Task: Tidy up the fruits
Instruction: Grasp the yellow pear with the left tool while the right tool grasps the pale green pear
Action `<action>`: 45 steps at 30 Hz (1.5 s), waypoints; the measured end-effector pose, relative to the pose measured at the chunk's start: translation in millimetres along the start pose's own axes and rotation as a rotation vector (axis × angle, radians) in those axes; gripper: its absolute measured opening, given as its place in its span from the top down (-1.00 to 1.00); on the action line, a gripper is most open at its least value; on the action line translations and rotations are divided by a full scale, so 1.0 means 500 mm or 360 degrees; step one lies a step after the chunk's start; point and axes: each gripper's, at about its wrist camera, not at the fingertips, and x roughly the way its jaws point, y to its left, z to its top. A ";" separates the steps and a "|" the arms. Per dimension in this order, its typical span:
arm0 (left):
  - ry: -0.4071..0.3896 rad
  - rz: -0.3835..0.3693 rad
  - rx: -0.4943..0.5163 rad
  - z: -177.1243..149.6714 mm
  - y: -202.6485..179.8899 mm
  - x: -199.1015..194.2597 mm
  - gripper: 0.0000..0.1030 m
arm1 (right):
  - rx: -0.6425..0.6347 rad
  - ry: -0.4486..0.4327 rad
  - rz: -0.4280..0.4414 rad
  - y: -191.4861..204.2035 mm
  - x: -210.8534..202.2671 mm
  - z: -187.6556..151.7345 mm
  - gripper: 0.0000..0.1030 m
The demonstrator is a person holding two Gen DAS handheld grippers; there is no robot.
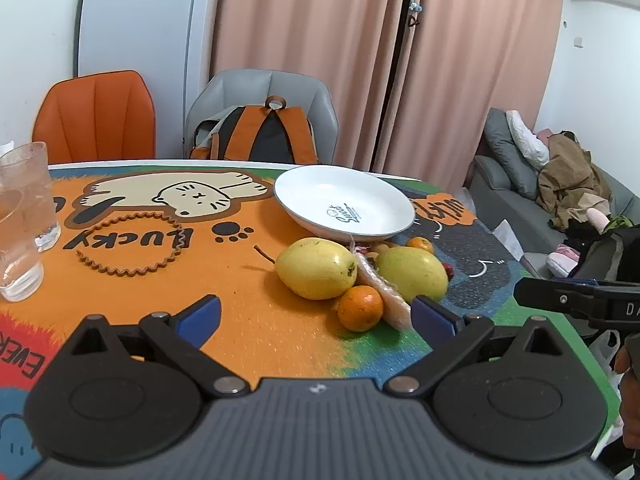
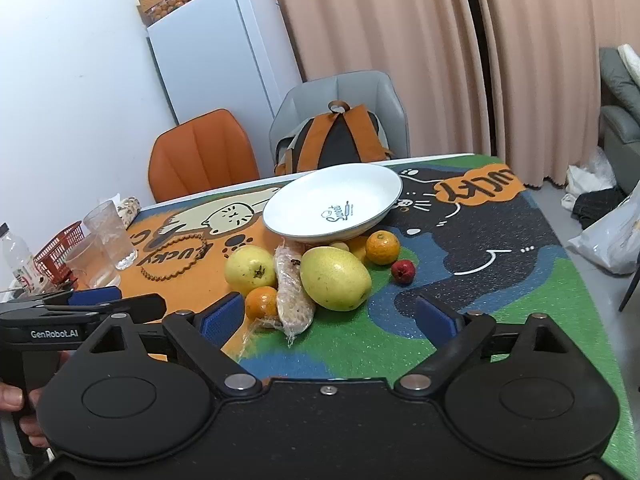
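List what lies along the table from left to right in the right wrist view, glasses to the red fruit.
Drinking glasses → round yellow pear → wrapped snack roll → large yellow pear → far orange → small red fruit.

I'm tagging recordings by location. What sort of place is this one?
Most likely a home dining and living area: a dining table with a cartoon mat, a white fridge against the wall, and a grey sofa piled with clothes beside pink curtains.
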 end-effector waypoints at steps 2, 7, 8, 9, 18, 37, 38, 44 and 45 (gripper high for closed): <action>0.0011 -0.0007 -0.0014 0.004 0.003 0.013 -0.91 | 0.0003 0.0013 0.0007 -0.004 0.014 0.001 -0.71; 0.0032 -0.0005 -0.0039 0.012 0.011 0.051 -0.86 | 0.0013 0.0040 0.0018 -0.014 0.050 0.008 -0.65; 0.0037 -0.0007 -0.0048 0.015 0.014 0.058 -0.85 | 0.0016 0.0046 0.0021 -0.017 0.057 0.009 -0.64; 0.0042 -0.0008 -0.0055 0.016 0.015 0.066 -0.84 | 0.0020 0.0054 0.0025 -0.019 0.065 0.012 -0.60; 0.0098 -0.0008 -0.0092 0.039 0.022 0.139 -0.76 | 0.0054 0.0122 0.0039 -0.043 0.136 0.030 -0.45; 0.0202 0.0103 -0.0181 0.110 0.030 0.255 -0.74 | 0.0115 0.0241 0.0156 -0.055 0.236 0.065 -0.13; 0.0209 0.0108 -0.0177 0.111 0.028 0.261 -0.74 | 0.0116 0.0247 0.0165 -0.054 0.239 0.064 -0.13; 0.0261 0.0160 -0.0174 0.103 0.025 0.300 -0.74 | 0.0099 0.0243 0.0173 -0.049 0.244 0.058 -0.12; 0.0267 0.0154 -0.0190 0.102 0.026 0.301 -0.74 | 0.0097 0.0242 0.0172 -0.049 0.244 0.057 -0.12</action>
